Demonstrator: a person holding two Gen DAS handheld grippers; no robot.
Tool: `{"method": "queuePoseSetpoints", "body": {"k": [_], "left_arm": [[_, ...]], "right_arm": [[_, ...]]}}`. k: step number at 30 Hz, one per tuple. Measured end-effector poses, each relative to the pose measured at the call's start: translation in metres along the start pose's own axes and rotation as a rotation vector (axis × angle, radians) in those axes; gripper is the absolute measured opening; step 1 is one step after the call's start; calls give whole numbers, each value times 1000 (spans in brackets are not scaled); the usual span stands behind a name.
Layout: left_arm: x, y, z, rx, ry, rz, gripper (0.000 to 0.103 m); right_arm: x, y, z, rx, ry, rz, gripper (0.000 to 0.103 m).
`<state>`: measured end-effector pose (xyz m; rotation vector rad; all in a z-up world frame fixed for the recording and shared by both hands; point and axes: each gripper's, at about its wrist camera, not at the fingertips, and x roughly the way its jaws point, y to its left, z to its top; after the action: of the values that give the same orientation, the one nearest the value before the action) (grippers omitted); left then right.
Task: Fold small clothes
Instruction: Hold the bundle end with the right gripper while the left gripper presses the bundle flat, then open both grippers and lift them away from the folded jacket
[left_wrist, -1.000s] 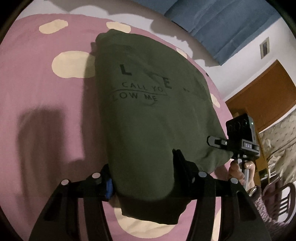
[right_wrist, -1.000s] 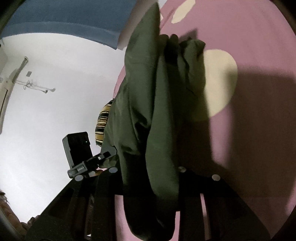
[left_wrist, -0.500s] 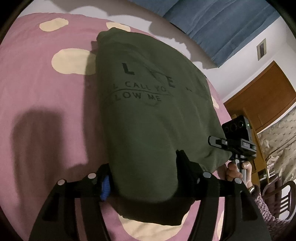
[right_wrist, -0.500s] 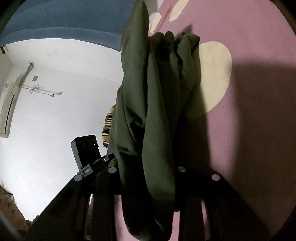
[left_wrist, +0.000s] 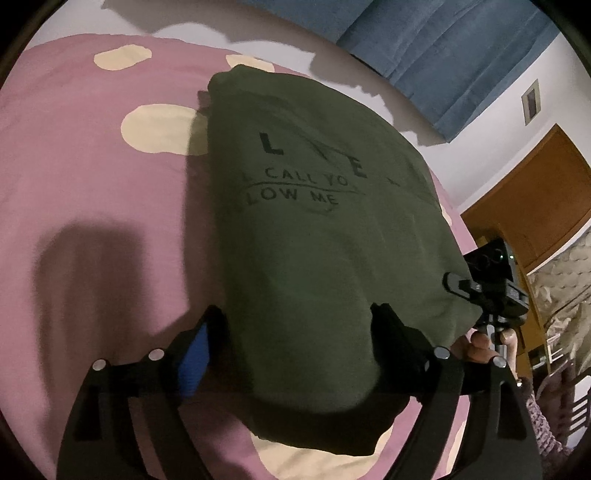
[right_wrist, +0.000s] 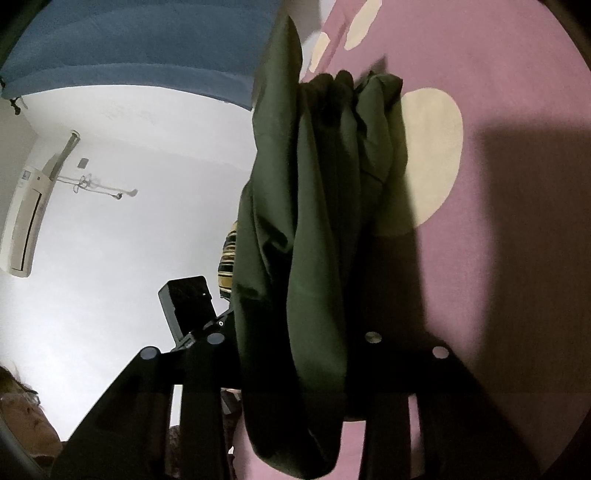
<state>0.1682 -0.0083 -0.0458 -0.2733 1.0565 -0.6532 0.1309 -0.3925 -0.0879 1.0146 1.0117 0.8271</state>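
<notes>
An olive green T-shirt (left_wrist: 314, 229) with black lettering hangs stretched between my two grippers above a pink bedspread (left_wrist: 92, 206) with cream dots. My left gripper (left_wrist: 295, 325) is shut on the shirt's near edge; cloth drapes over and below the fingers. In the right wrist view the same shirt (right_wrist: 317, 221) hangs in bunched folds and my right gripper (right_wrist: 295, 343) is shut on it. The right gripper also shows in the left wrist view (left_wrist: 487, 291), held by a hand at the shirt's right corner.
The bedspread (right_wrist: 498, 110) fills the space under the shirt. A blue curtain (left_wrist: 443, 48) and white wall stand behind the bed. A wooden door (left_wrist: 535, 199) is at the right. An air conditioner (right_wrist: 26, 225) hangs on the wall.
Both grippers have lifted the shirt a little higher and drawn it flatter, so more of the lettering shows. Both grips are unchanged.
</notes>
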Motion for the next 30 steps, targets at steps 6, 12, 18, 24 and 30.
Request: {"method": "queuePoseSetpoints", "body": {"k": [6, 12, 18, 24, 30], "left_arm": [[-2, -1, -1, -15, -4, 24, 85], [-14, -9, -10, -14, -43, 115, 85], [-34, -24, -27, 3, -99, 222, 85], [-54, -51, -44, 88, -143, 361, 85], [-71, -68, -60, 128, -210, 466, 85]], "right_arm": [[-17, 3, -9, 6, -65, 12, 47], [-41, 7, -25, 1, -138, -44, 54], [-56, 22, -45, -46, -194, -172, 64], [-49, 47, -67, -134, -202, -410, 77], [-22, 71, -94, -272, -212, -699, 87]]}}
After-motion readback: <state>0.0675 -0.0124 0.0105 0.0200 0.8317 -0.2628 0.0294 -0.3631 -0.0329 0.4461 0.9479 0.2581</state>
